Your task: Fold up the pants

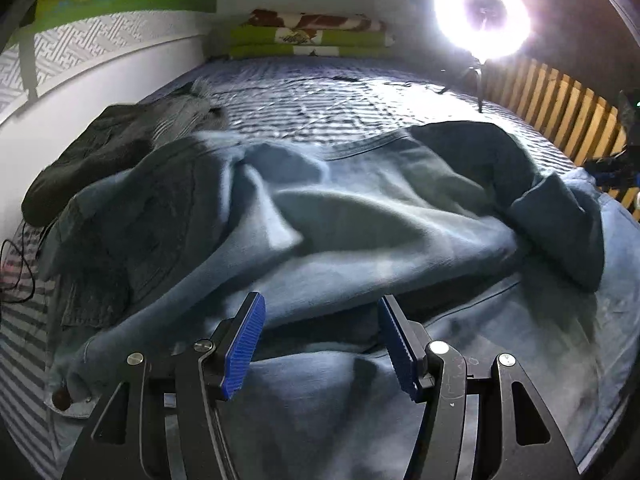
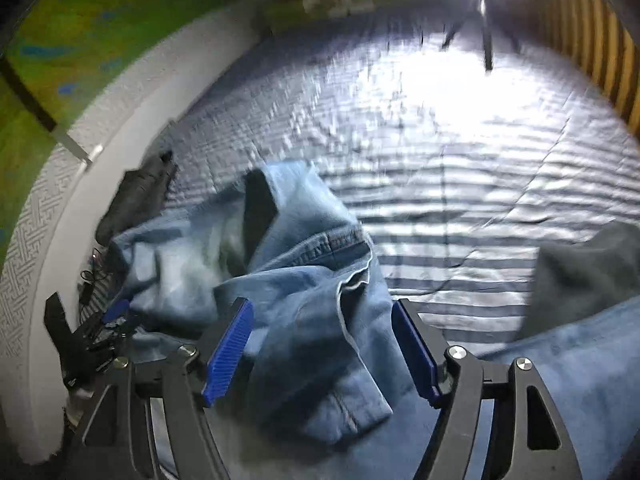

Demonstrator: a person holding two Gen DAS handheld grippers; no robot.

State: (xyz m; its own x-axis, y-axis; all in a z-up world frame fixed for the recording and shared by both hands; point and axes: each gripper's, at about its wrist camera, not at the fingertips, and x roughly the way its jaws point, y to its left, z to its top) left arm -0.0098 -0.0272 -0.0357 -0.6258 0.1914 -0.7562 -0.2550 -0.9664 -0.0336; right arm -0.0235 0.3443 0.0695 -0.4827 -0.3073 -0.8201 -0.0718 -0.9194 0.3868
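Observation:
Light blue denim pants (image 1: pixel 360 224) lie rumpled across the striped bedspread, with folds and a turned-up cuff at the right. My left gripper (image 1: pixel 320 312) hovers open just above the near fabric, its blue pads apart and nothing between them. In the right wrist view the waistband end of the pants (image 2: pixel 312 264) is bunched up, showing a pocket and seam. My right gripper (image 2: pixel 322 320) is open over that bunched denim, not clamping it. The other gripper (image 2: pixel 88 332) shows low at the left of this view.
A dark garment pile (image 1: pixel 100 152) sits at the left by the white wall (image 1: pixel 80 80). A ring light (image 1: pixel 482 12) on a stand glares at the far right. Wooden slats (image 1: pixel 560 108) edge the bed's right side. Folded blankets (image 1: pixel 308 36) lie at the far end. A grey cloth (image 2: pixel 588 272) lies at right.

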